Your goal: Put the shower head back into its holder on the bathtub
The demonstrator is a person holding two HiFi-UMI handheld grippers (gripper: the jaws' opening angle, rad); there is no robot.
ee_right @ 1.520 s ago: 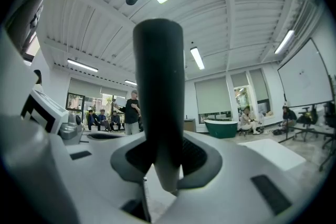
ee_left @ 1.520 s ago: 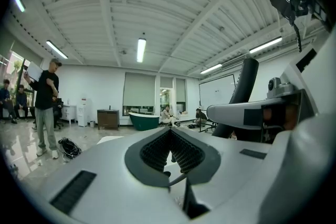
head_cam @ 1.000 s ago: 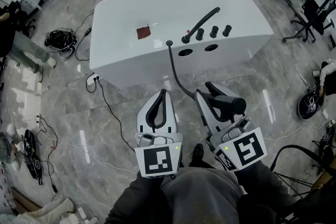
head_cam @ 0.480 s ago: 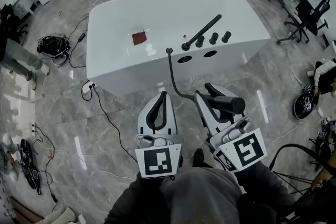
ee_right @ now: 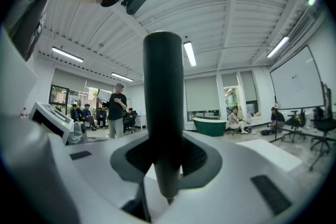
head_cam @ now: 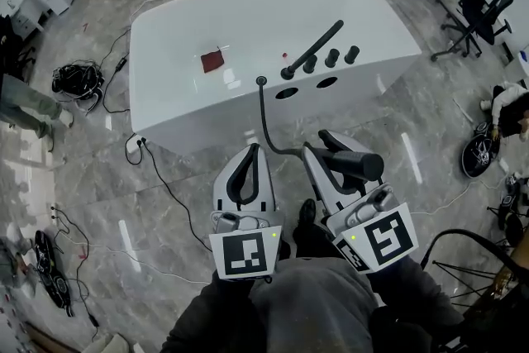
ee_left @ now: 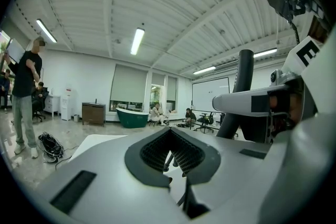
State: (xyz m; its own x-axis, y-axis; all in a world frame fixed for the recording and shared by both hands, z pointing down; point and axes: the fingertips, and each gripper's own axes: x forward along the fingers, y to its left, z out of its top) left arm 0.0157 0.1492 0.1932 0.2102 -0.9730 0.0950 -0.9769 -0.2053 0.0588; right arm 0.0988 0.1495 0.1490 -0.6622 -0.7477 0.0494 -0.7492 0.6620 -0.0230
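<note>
Bathtub further left; one shower head

The slim black cylindrical shower head lies crosswise, clamped in the right hand-held gripper. Its black hose runs to the glossy white bathtub.

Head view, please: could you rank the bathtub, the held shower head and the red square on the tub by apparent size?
1. Bathtub
2. Shower head, though nearness to the camera enlarges it
3. Red square
</note>
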